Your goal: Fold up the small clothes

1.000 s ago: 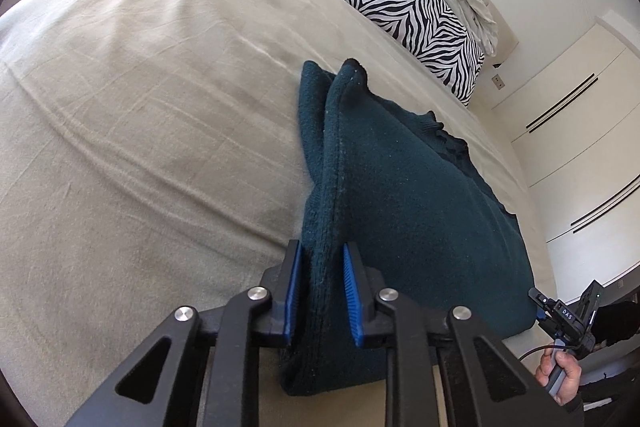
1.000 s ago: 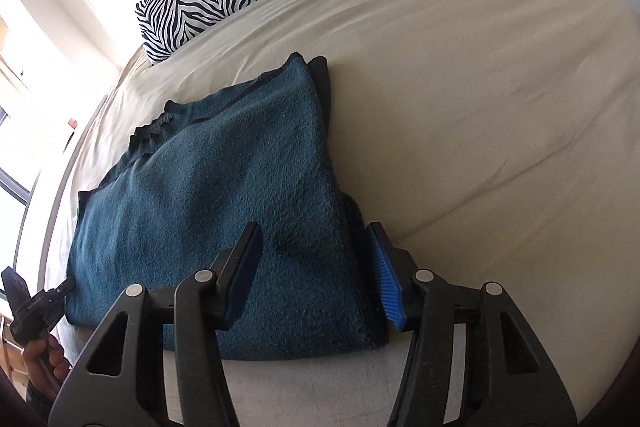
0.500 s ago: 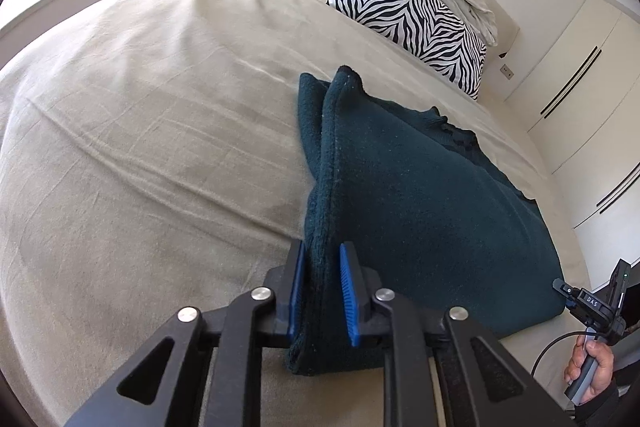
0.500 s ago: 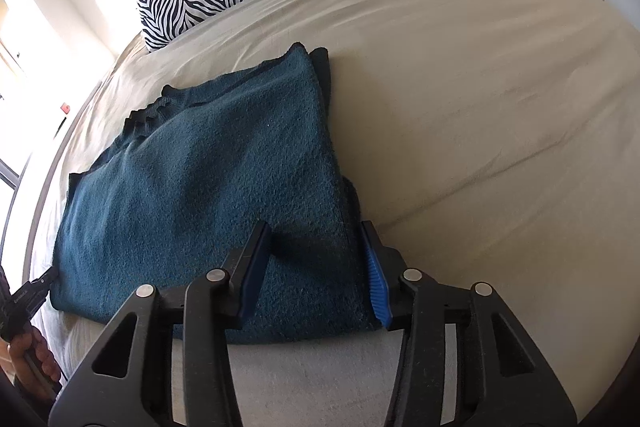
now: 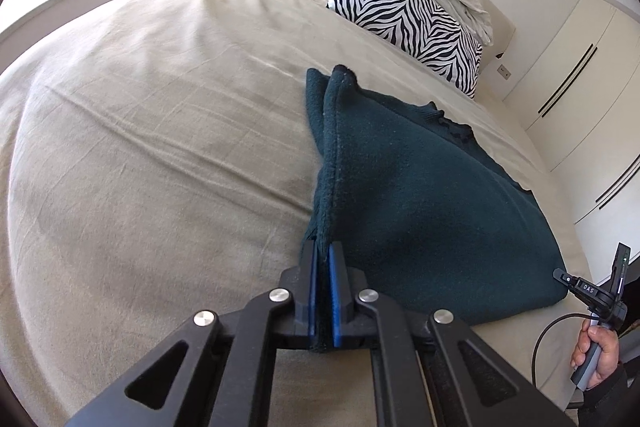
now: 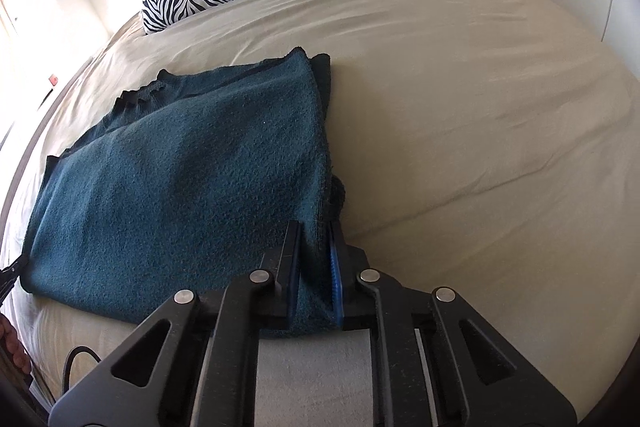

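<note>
Teal fleece now clamped in both my grippers — a second ago both sets of jaws were apart, straddling the edge.

The dark teal fleece garment point(image 5: 420, 195) lies flat on the beige bedsheet point(image 5: 160, 131), near the zebra-print pillow point(image 5: 408, 23). My left gripper point(image 5: 323, 291) has closed onto its near corner; my right gripper point(image 6: 316, 279) has pinched down on the opposite near corner, fabric bunched between the pads. The edge looks lifted slightly. My read: grasp secured, next I carry this edge over for the fold.
</note>
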`<state>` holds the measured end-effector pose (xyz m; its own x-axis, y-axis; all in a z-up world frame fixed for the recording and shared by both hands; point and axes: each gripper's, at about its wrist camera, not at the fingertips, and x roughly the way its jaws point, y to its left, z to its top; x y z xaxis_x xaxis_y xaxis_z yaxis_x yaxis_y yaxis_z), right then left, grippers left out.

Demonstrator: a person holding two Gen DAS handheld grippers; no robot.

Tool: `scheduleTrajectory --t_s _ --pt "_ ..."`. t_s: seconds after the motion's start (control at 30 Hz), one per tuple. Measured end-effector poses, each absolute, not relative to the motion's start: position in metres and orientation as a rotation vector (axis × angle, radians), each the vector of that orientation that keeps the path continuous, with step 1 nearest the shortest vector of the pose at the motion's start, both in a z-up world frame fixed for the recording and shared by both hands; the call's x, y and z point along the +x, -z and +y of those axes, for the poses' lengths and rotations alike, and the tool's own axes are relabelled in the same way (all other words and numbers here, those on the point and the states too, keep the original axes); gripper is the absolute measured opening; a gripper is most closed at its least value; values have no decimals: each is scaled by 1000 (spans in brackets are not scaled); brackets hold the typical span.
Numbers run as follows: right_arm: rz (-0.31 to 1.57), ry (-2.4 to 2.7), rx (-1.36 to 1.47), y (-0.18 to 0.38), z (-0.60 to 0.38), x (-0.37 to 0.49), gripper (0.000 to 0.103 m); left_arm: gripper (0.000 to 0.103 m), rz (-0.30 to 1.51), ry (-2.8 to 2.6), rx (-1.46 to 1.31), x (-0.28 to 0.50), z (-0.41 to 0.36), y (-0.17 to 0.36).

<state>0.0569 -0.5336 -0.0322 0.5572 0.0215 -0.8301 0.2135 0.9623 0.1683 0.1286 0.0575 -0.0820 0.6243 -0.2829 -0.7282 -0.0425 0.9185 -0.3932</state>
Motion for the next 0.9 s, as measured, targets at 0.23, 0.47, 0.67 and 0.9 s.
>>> scheduleTrajectory --t_s 0.23,0.47,0.67,0.9 --pt "985 109 333 46 -544 59 12 7 922 155 -423 135 59 92" --pt "983 103 455 38 -561 54 16 15 902 137 -414 122 63 71" --pt "841 48 576 -2 -570 60 17 40 774 144 -261 133 34 23" --pt "880 -229 655 2 -493 156 17 40 747 188 -102 219 -31 21"
